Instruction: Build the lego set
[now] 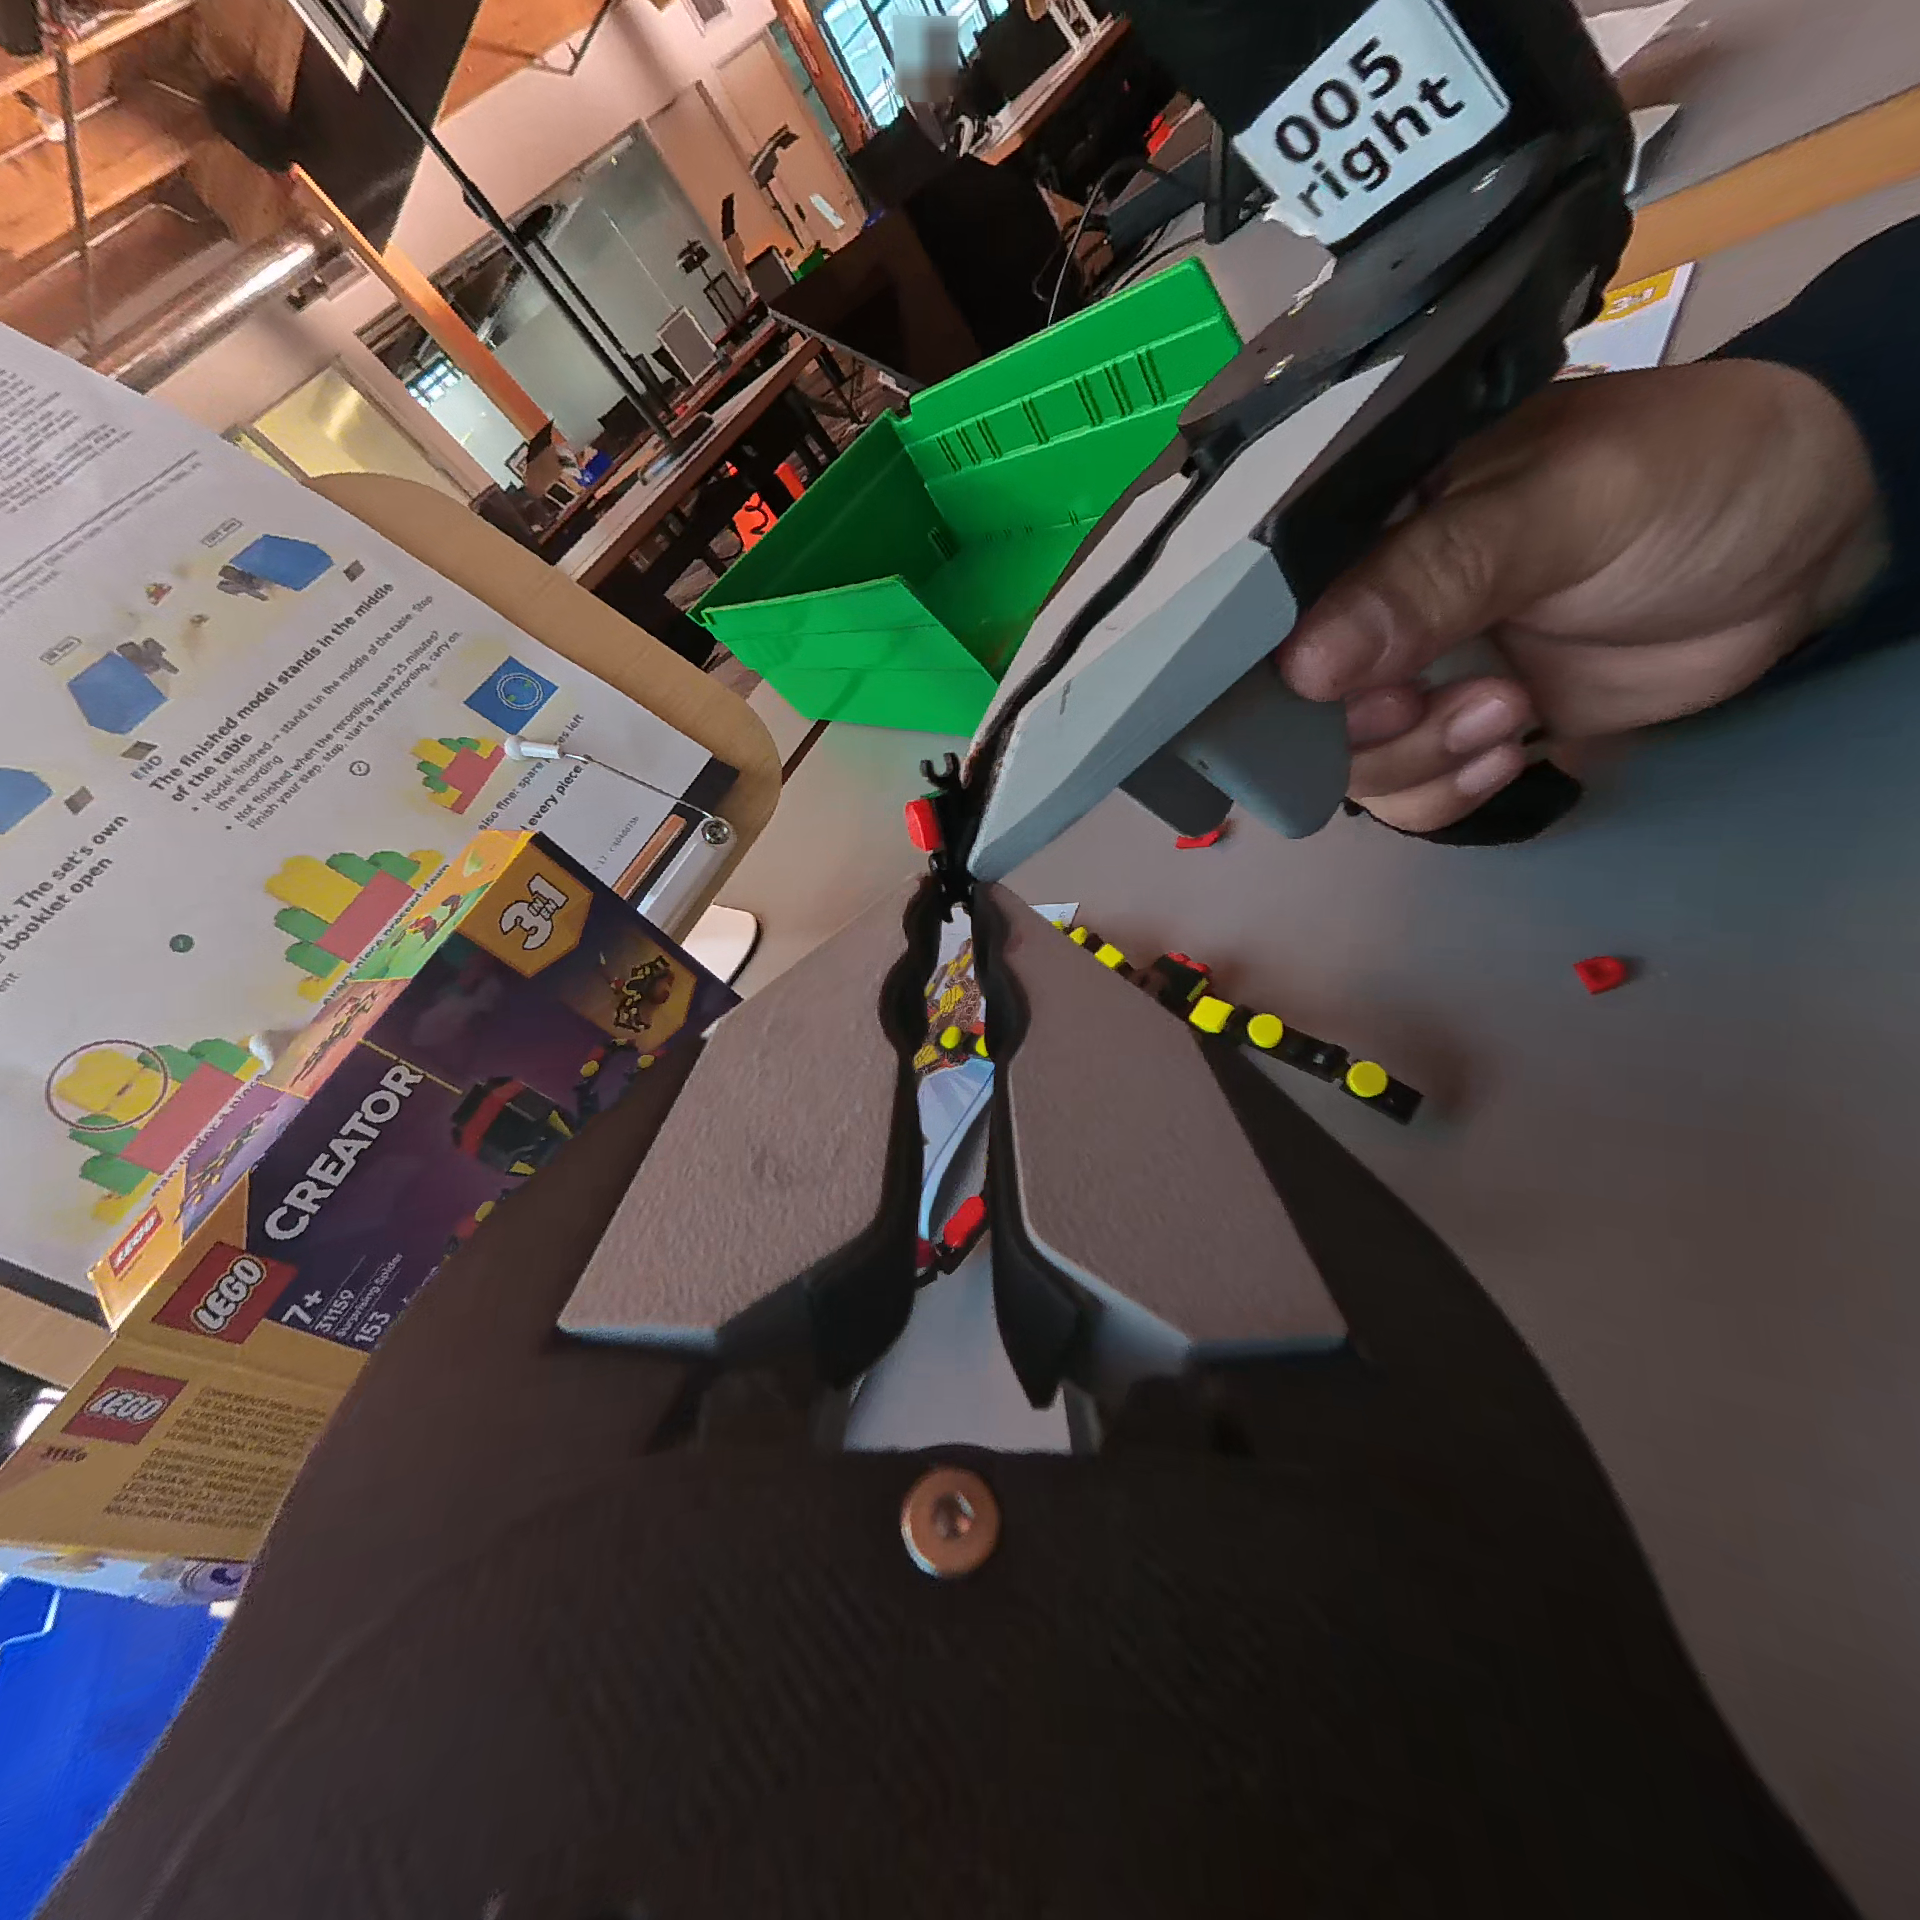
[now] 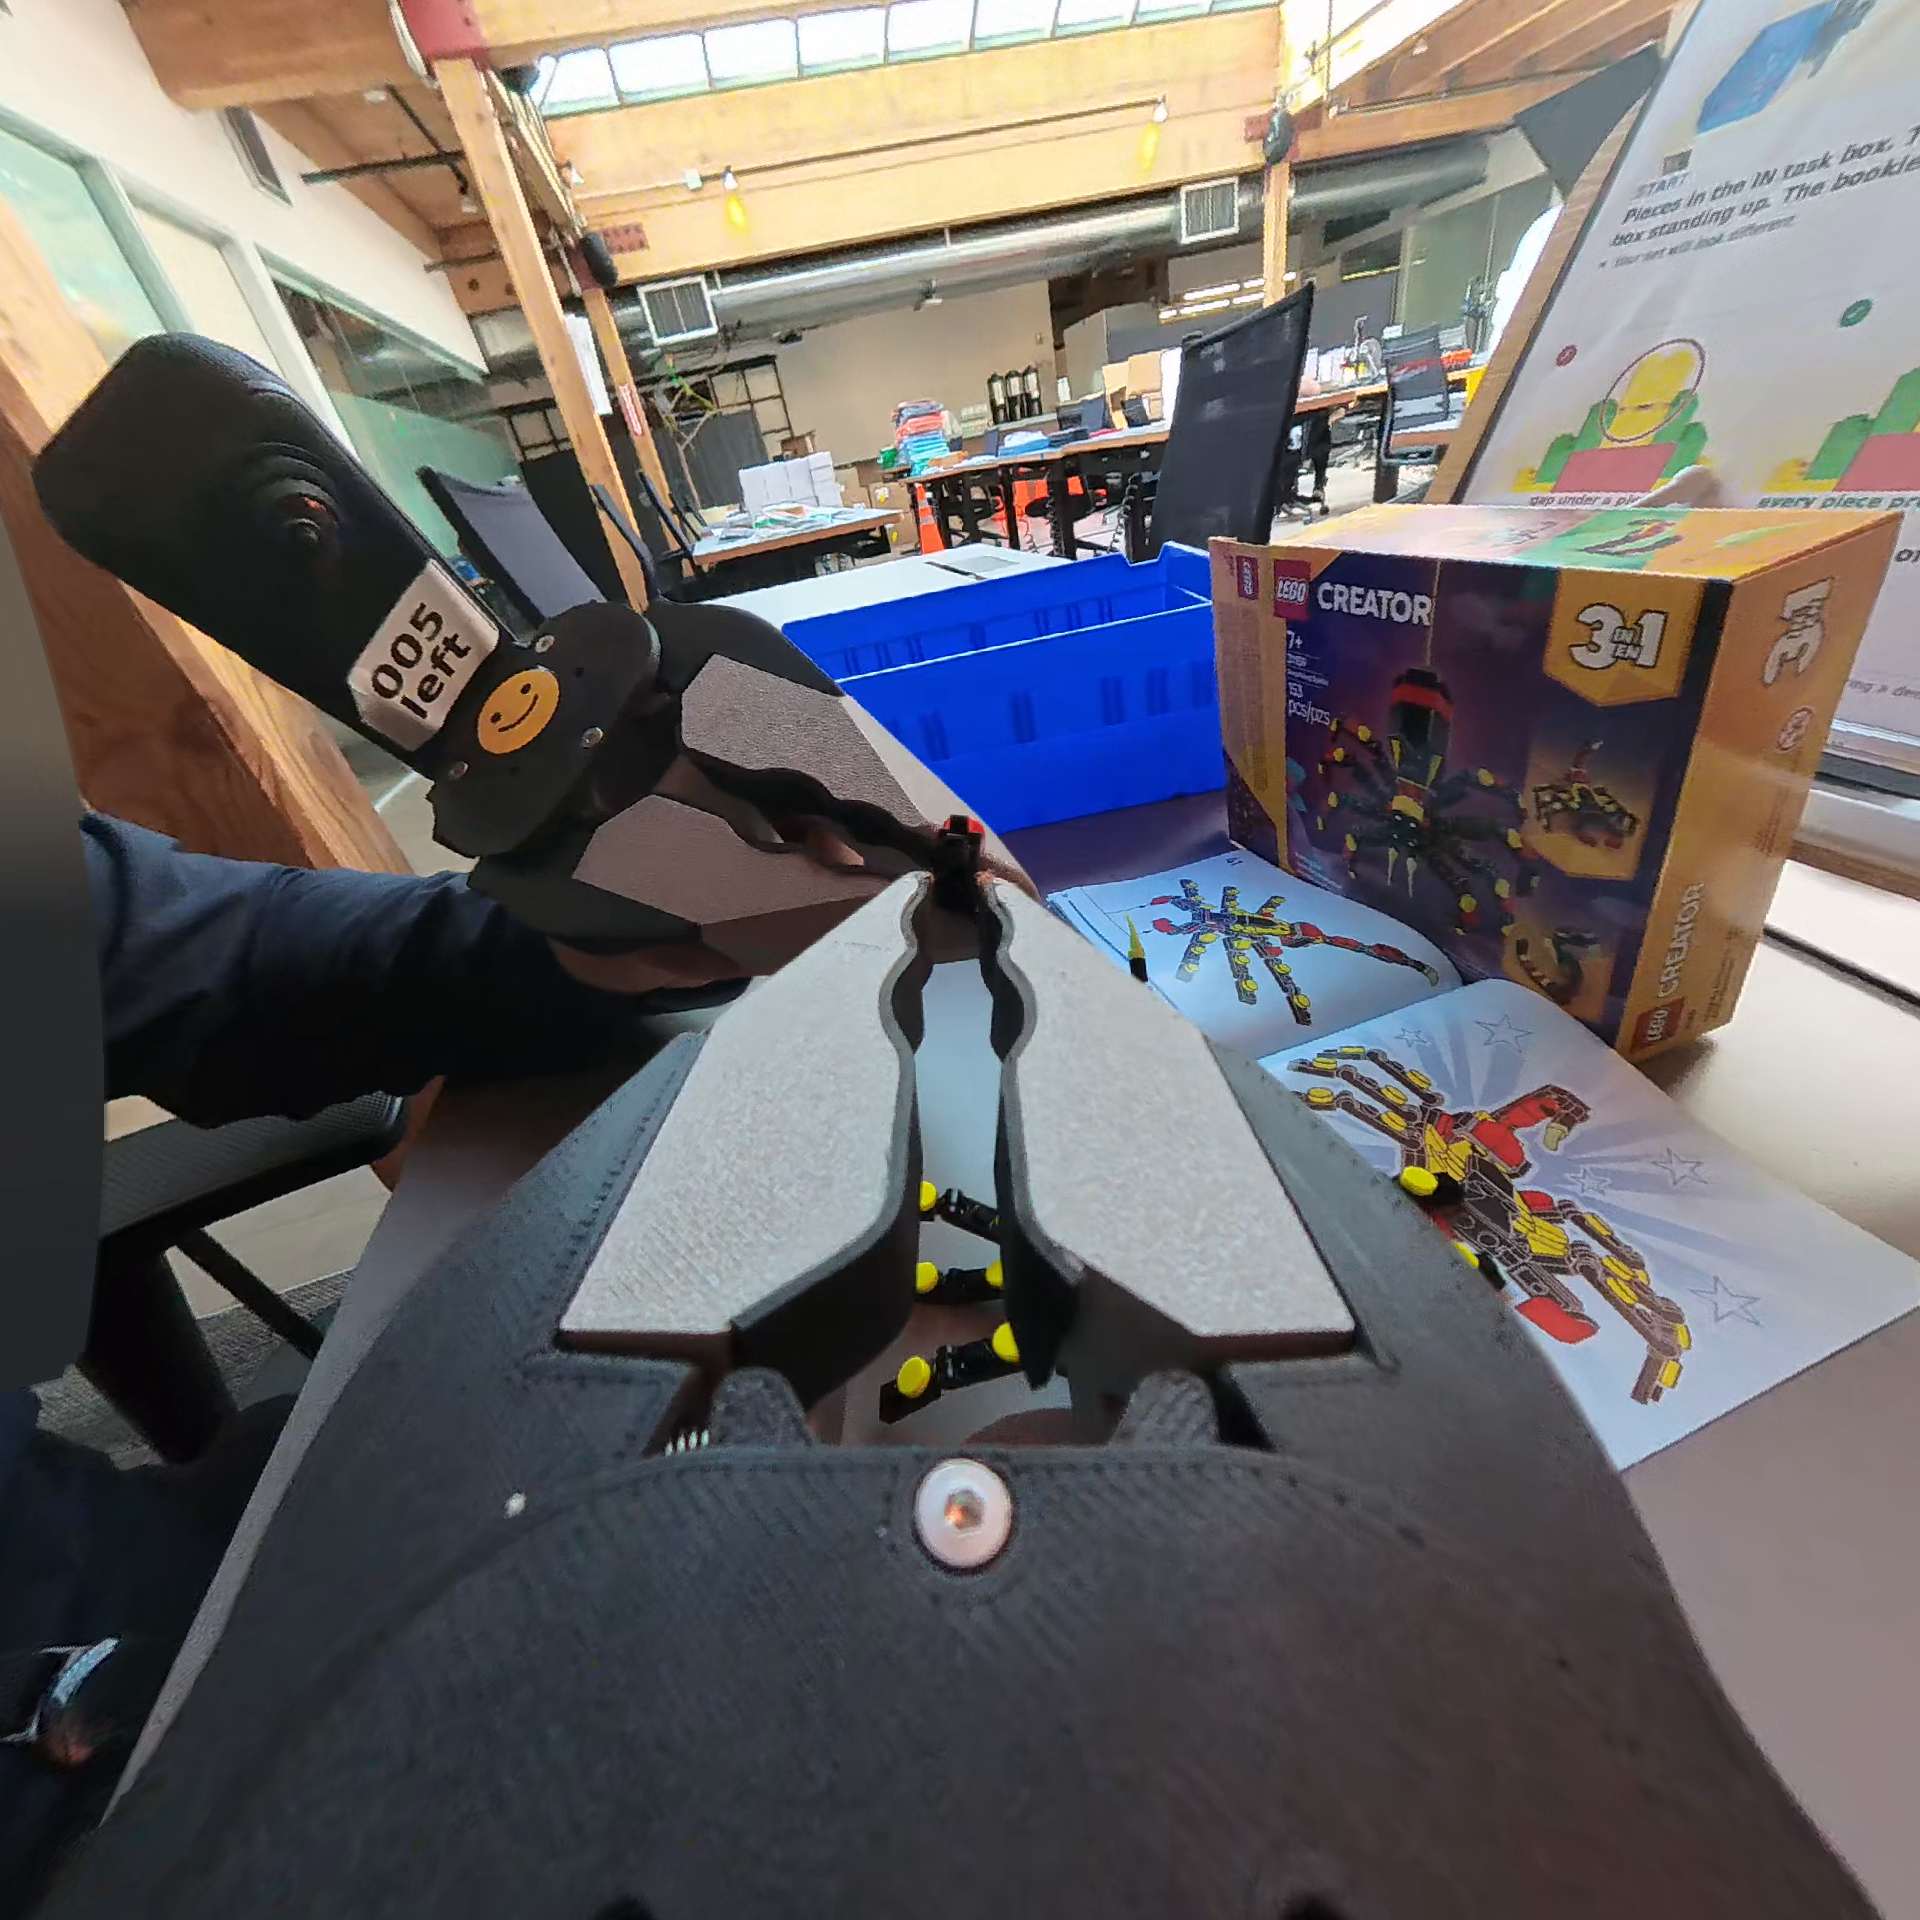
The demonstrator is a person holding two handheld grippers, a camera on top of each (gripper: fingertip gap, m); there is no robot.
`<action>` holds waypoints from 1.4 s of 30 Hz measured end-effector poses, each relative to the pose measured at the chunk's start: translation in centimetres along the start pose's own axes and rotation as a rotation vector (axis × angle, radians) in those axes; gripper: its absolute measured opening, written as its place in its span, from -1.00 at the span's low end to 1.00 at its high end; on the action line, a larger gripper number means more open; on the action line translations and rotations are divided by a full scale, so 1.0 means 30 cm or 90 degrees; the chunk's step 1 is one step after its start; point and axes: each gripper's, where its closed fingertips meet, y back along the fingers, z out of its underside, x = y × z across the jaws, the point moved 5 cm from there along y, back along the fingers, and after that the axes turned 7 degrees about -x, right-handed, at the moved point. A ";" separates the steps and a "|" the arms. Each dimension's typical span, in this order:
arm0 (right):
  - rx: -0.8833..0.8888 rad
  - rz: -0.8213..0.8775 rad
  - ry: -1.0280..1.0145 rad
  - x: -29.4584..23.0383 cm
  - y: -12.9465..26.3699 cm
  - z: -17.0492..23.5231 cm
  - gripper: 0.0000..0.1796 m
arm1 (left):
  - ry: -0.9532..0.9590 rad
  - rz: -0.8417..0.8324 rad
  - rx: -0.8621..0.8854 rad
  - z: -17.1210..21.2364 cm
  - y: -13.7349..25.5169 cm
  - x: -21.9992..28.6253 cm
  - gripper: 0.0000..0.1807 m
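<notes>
On your left stands the set's box (image 1: pixel 343 1174) with a printed sheet (image 1: pixel 208 727) propped behind it; behind your left tool, the right view shows a blue bin (image 2: pixel 1039 707). Your left tool (image 1: pixel 951 914) has its tips nearly closed on the lower end of a small black-and-red piece (image 1: pixel 940 821), held in the air between both tools. Your right tool (image 2: pixel 961 894) pinches the same piece from the other side, tips close together around it. Judging by this, you are mating two small clip parts. Keep both tools steady, line the joint up straight, and press along its axis rather than twisting, since such a thin part could pop out sideways. Below, the open booklet (image 2: pixel 1538 1174) lies on the tabletop (image 1: pixel 1662 1247), with black-and-yellow legs (image 1: pixel 1247 1023) already built. Farther right a loose red piece (image 1: pixel 1600 974) waits, near the green bin (image 1: pixel 987 561).
</notes>
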 end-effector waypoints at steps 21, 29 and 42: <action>-0.124 -0.019 0.077 -0.014 0.010 0.012 -0.95 | -0.161 -0.016 -0.050 0.006 0.011 0.035 -0.97; -0.269 0.014 0.188 -0.013 0.009 0.063 -0.94 | -0.304 -0.018 -0.119 0.048 -0.012 0.081 -0.98; -0.201 -0.102 0.142 -0.026 0.053 0.031 -0.95 | 0.134 0.312 0.012 0.064 0.005 0.045 -1.00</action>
